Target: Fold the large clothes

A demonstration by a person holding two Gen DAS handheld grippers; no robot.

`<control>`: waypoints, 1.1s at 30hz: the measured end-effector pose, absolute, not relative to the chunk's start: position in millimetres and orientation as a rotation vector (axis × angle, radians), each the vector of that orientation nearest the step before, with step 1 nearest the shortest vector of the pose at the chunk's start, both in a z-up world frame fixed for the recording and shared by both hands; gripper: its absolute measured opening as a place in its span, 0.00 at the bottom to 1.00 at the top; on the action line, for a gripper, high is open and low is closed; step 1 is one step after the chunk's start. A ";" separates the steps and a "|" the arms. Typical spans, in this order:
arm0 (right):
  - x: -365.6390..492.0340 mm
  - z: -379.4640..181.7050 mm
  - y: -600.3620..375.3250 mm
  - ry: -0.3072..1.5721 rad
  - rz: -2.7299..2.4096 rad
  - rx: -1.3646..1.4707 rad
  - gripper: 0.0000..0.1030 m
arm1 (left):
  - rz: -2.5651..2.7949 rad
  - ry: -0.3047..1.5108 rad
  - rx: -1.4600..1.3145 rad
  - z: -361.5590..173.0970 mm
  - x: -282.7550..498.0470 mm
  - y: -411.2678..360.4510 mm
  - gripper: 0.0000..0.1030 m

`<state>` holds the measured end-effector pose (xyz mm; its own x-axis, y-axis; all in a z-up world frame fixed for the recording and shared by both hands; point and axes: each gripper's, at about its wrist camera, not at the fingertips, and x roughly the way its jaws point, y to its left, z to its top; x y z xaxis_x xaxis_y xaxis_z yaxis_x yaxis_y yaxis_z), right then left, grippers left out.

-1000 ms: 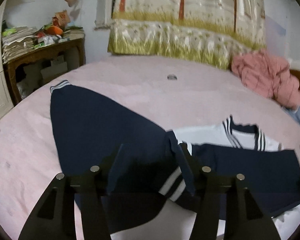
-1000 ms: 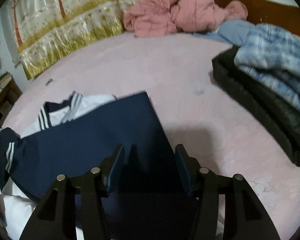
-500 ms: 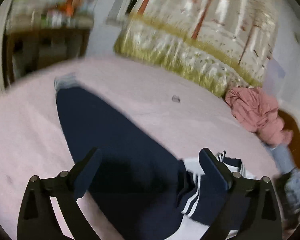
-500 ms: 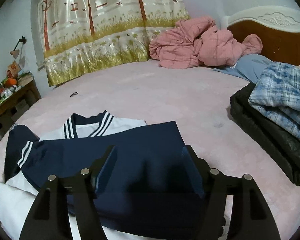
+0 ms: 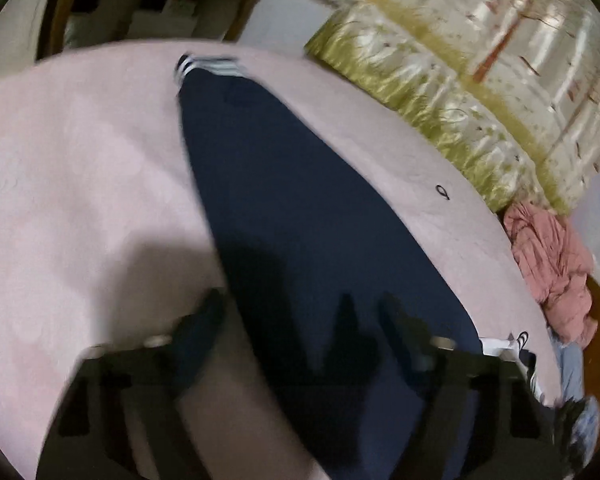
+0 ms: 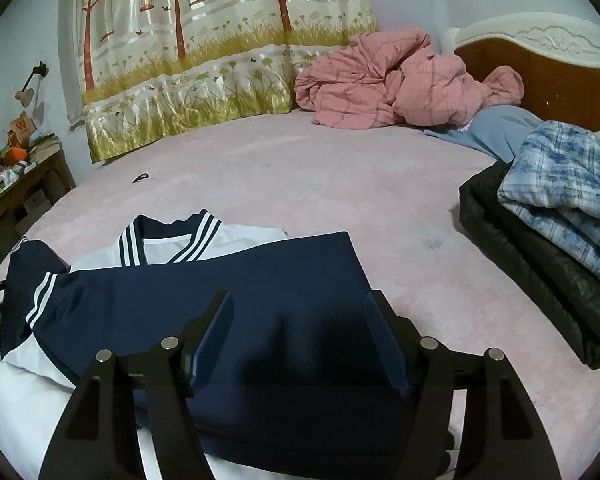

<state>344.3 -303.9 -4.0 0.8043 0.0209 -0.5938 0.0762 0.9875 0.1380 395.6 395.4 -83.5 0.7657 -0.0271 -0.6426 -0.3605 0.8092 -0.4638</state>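
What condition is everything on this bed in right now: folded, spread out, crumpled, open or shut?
Navy and white top: flat on the bed, one sleeve folded across its front.
Other sleeve: stretched out straight on the bed.
Pink quilt: crumpled in a heap.
Checked blue garment: loosely folded on the black jacket.
Left gripper: jaws closing, sleeve cloth between them, blurred.
Right gripper: open above the folded sleeve, holding nothing.

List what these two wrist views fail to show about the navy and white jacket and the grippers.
- Left wrist view: motion blur smears the left gripper; its jaws are closing over the navy sleeve, but pad contact is unreadable.
- Right wrist view: the right gripper hides the jacket fabric beneath it.
- Right wrist view: the jacket's lower hem is cut off by the bottom edge.
- Both views: the small dark item on the bedspread is too small to identify.
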 end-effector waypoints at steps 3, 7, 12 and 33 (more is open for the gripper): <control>346.8 -7.0 -306.6 0.655 -0.029 0.172 0.68 | 0.201 0.720 -0.578 -84.8 402.6 392.0 0.03; 347.6 -8.0 -307.5 0.664 -0.037 0.175 0.68 | 0.162 0.548 -0.500 -40.0 376.1 376.1 0.03; 347.0 -8.2 -304.7 0.665 -0.048 0.159 0.68 | -0.028 0.447 -0.358 22.3 347.0 292.9 0.03; 350.7 -13.9 -299.7 0.693 -0.044 0.127 0.68 | -0.231 0.630 -0.015 6.2 307.7 106.5 0.79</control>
